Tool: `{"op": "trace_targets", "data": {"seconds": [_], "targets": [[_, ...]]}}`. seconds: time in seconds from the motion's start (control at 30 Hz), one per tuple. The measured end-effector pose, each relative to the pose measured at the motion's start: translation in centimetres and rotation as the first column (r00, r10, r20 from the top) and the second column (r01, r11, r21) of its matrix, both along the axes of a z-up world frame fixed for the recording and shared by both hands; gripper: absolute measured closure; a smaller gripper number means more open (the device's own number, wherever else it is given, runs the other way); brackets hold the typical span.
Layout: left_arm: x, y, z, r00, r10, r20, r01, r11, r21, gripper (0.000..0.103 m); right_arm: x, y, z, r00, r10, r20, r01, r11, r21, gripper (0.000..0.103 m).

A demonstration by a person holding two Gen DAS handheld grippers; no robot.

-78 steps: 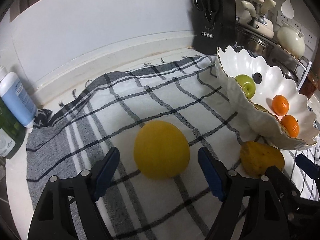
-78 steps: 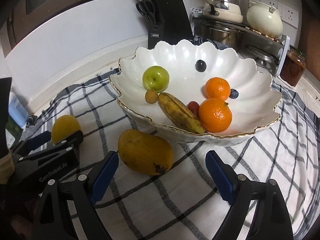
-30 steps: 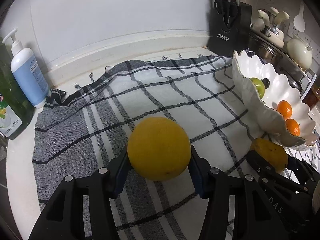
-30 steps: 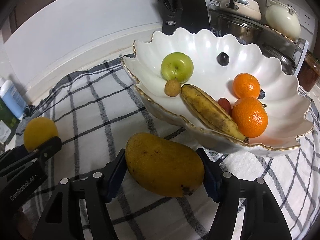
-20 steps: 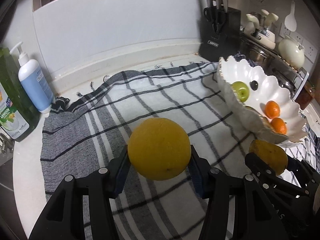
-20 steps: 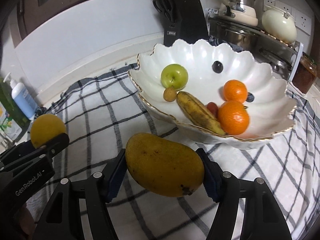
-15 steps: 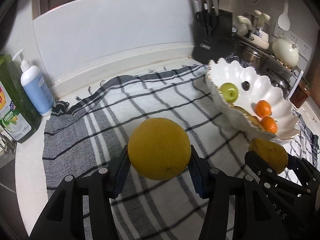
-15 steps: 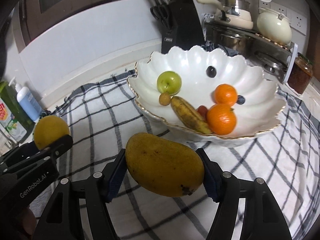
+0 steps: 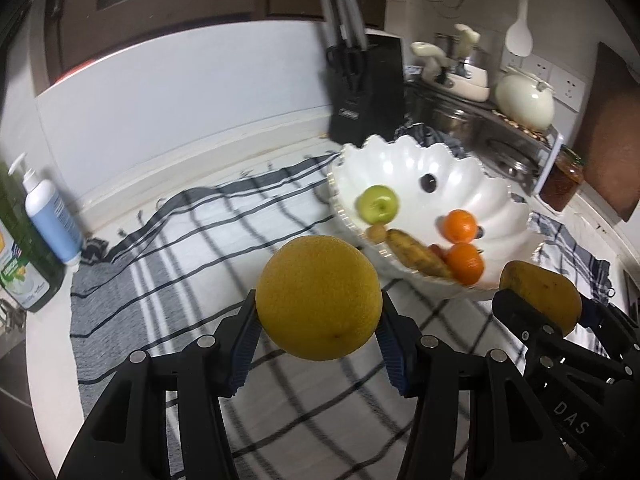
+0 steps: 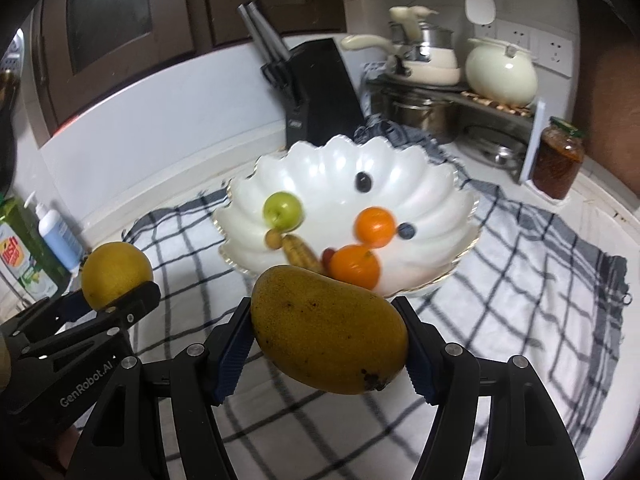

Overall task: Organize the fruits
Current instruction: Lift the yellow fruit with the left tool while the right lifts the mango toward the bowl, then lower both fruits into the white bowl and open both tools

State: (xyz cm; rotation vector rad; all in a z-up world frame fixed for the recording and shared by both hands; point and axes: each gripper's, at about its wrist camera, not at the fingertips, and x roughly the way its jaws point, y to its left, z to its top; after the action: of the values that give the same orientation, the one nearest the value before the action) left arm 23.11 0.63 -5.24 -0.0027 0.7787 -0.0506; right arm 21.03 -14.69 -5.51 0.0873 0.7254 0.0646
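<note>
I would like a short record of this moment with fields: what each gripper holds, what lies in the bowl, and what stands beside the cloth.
left gripper: shut on the round yellow fruit, held clear of the cloth
right gripper: shut on the mango, also held clear of the cloth
bowl: white, scalloped, gold rim, standing on the checked cloth
in the bowl: green apple, two oranges, banana, a few small dark and red fruits
beside the cloth: soap pump bottle, green bottle
behind the bowl: knife block
</note>
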Motion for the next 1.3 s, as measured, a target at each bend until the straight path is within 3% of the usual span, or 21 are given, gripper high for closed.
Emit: {"op": "trace_targets", "data": {"seconds": [0.63,1.3], "targets": [[4.4,-6.0,1.2,0.996,-0.093,0.013,0.093,0.995,-0.026,0.049,2.9,-6.0,2.2,0.996,-0.074,0.056,0.077,0.996,-0.04,0.035],[15.4,-9.8,-1.0,0.988,-0.151,-0.027,0.151,0.988,-0.022,0.049,14.9,-9.0,0.4,0.999,-0.039,-0.003,0.038,0.996,-0.076,0.035]]}}
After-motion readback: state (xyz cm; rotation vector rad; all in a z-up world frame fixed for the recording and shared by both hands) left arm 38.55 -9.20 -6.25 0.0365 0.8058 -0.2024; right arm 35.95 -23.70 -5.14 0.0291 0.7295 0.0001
